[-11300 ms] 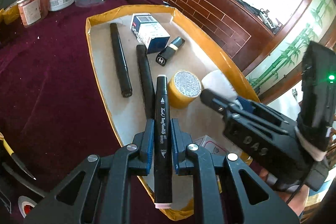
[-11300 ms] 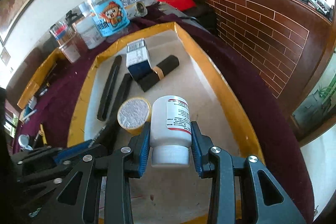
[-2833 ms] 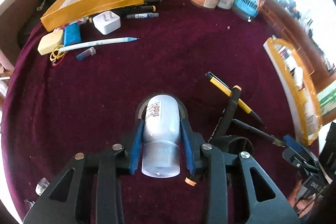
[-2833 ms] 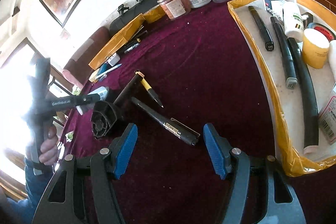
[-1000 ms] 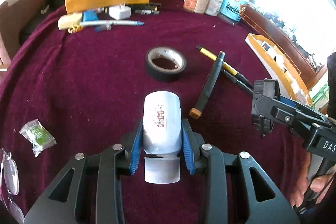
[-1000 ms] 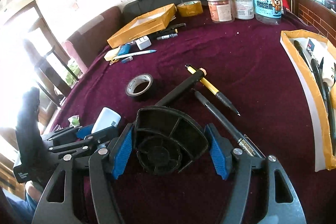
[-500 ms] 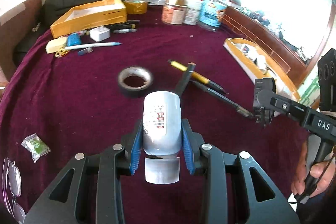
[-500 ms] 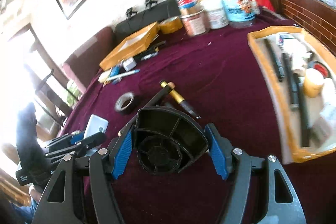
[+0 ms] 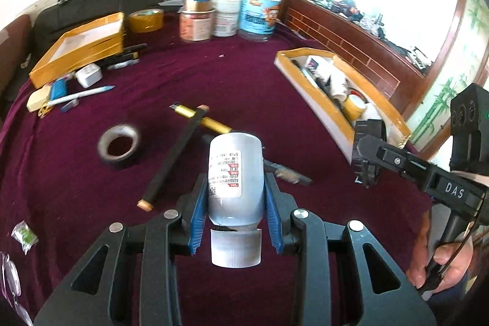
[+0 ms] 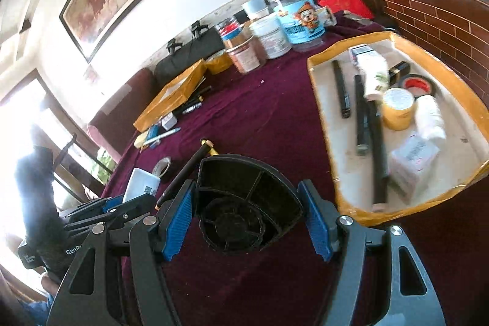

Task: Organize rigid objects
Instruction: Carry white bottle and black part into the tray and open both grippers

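Note:
My left gripper (image 9: 234, 213) is shut on a white plastic bottle (image 9: 234, 173) with a ribbed cap, held above the maroon cloth. My right gripper (image 10: 247, 222) is shut on a black fan-shaped plastic part (image 10: 244, 200); it also shows in the left wrist view (image 9: 366, 148). The yellow-rimmed tray (image 10: 458, 81) lies ahead to the right with markers (image 10: 340, 87), a yellow tape roll (image 10: 397, 107), white bottles (image 10: 429, 116) and small boxes in it. On the cloth lie a black tape roll (image 9: 119, 146), a long black marker (image 9: 174, 156) and a yellow pen (image 9: 201, 119).
Jars and tubs (image 9: 259, 11) stand at the table's back. A second yellow tray (image 9: 79, 46) sits at the back left with a white adapter (image 9: 88, 75), a pen (image 9: 82, 93) and small items beside it. A brick-pattern wall (image 10: 428, 17) runs to the right of the tray.
Both grippers have swung right toward the yellow-rimmed tray, each holding its object. The tray now looms larger in the right wrist view.

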`<state>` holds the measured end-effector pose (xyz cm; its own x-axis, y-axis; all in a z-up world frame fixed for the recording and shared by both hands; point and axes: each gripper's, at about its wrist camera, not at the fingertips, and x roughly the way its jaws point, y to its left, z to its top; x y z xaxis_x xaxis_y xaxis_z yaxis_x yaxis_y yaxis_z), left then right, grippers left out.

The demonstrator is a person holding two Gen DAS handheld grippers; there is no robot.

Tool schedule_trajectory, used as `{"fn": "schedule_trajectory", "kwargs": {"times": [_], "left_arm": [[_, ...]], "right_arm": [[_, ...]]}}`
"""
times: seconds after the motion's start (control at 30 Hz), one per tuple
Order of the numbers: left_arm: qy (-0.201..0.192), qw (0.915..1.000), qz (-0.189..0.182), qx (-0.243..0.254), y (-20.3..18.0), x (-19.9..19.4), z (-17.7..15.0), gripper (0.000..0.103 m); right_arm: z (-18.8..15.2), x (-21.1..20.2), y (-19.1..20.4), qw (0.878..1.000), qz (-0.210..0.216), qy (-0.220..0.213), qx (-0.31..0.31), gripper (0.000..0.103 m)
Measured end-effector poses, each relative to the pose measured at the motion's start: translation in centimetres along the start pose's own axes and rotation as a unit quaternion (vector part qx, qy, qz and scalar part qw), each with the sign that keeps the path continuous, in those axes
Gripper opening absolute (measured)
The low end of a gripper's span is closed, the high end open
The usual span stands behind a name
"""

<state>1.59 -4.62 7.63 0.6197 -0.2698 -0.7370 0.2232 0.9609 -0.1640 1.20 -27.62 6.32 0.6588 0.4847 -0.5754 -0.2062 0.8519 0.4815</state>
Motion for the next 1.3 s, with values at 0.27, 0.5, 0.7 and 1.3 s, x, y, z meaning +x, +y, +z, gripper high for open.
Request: {"fn": "schedule_trajectory", "kwargs": {"times": [0.27, 0.5, 0.7, 1.3], "left_arm": [[-0.004, 0.9991, -0.029, 0.032, -4.9, 0.2, 2.7, 0.032], [-0.001, 0.9971, -0.052, 0.055, -8.9, 1.5, 4.5, 0.032], [0.007, 0.9956, -0.067, 0.065, -11.9, 3.2, 6.0, 0.032], [0.052, 0.9947, -0.085, 0.026, -16.1, 11.9, 8.1, 0.032]], "right_arm": [[1.9, -4.0, -3.8, 0.998, -0.019, -0.046, 0.03, 0.062], [2.5, -6.0, -6.9, 0.995, -0.034, -0.068, 0.059, 0.062], [3.3, -6.3, -8.6, 0.994, -0.042, -0.07, 0.072, 0.062], [12.3, 0.0, -15.1, 0.987, -0.147, 0.007, 0.062, 0.062]]}}
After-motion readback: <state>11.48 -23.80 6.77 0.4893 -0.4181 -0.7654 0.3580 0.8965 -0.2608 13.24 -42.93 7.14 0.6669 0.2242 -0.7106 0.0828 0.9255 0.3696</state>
